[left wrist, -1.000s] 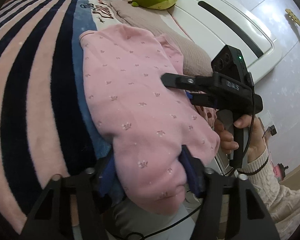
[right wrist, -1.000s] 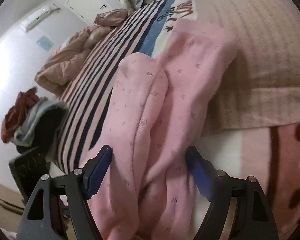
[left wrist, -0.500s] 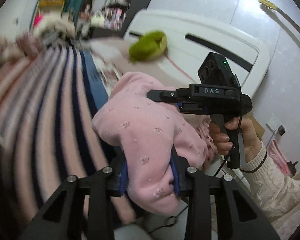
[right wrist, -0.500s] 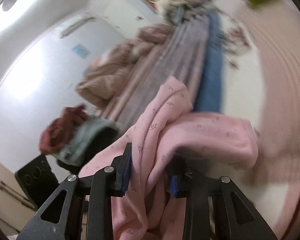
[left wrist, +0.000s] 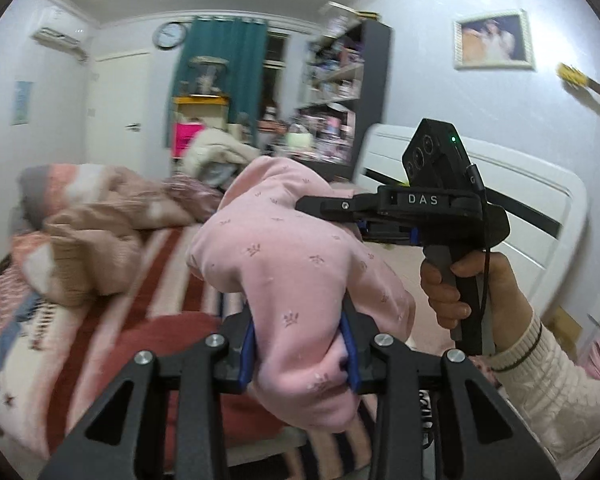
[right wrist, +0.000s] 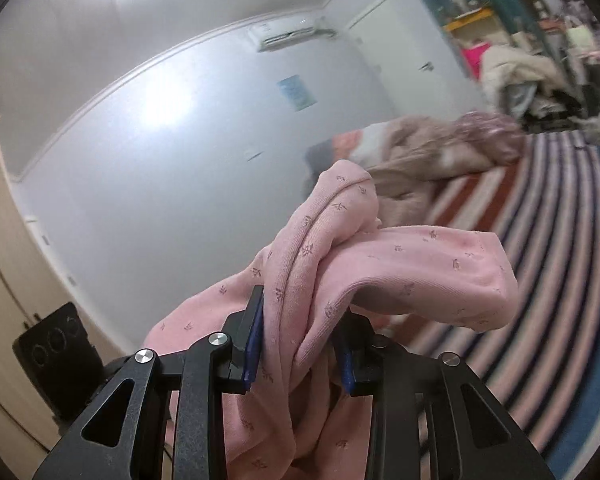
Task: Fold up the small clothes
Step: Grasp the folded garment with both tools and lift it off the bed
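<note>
A small pink garment with a tiny printed pattern [left wrist: 284, 256] is held off the bed between both grippers. My left gripper [left wrist: 300, 344] is shut on one bunched end of it. My right gripper [right wrist: 300, 340] is shut on the other bunched end of the pink garment [right wrist: 400, 276], which drapes over its fingers. The right gripper also shows side-on in the left wrist view [left wrist: 332, 216], held in a hand at the right, with the cloth in its tips.
The striped bedspread [left wrist: 112, 312] lies below. A crumpled tan and pink quilt [left wrist: 100, 224] is heaped at the far side. The white headboard [left wrist: 540, 208] is at the right. Shelves [left wrist: 332, 92] and a teal curtain [left wrist: 220, 76] stand at the back.
Both grippers shut on the pink garment and lifted it off the bed. The views have tilted up from the bedspread to the room.
</note>
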Available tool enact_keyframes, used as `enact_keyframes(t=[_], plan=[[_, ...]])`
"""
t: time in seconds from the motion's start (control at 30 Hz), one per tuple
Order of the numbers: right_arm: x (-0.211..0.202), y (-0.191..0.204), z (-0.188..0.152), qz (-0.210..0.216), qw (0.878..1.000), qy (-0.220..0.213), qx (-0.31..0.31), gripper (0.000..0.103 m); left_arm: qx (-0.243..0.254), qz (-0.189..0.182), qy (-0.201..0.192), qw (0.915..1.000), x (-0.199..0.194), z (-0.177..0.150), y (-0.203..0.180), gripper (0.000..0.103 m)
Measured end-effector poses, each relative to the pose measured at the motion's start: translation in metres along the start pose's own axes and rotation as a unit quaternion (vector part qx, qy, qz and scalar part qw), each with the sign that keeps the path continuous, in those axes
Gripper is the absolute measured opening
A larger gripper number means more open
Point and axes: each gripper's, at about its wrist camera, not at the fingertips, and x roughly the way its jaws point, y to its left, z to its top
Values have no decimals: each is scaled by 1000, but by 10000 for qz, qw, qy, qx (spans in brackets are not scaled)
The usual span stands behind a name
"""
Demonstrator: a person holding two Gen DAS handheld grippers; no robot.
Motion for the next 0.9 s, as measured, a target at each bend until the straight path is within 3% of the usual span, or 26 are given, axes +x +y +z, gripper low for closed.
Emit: enact_keyframes(t=[0.13, 0.2, 0.27, 0.4, 0.57, 0.73, 0.9], plan=[[75, 33, 16, 54, 9991, 374, -169, 26, -337, 418, 342, 9980, -8, -2, 59, 32], [113, 32, 11, -62, 9975, 700, -20, 26, -735, 553, 672, 9935, 0, -21, 96, 33], [158, 22, -4, -289, 9932, 1114, 162, 26, -1094, 507, 891, 9887, 13, -41, 122, 34], [203, -4, -35, -557, 9854, 1558, 398, 30, -1680, 171, 884, 9817, 26, -72, 156, 39], [216, -18, -49, -626, 9835, 1656, 367, 44, -1707, 224, 786, 9819, 32, -74, 161, 48], [203, -6, -45, -629, 9845, 1626, 198, 67, -1678, 267, 575, 9838, 21, -70, 155, 69], [182, 13, -30, -824, 9814, 1716, -231, 72, -1520, 286, 324, 9874, 7, -58, 147, 78]])
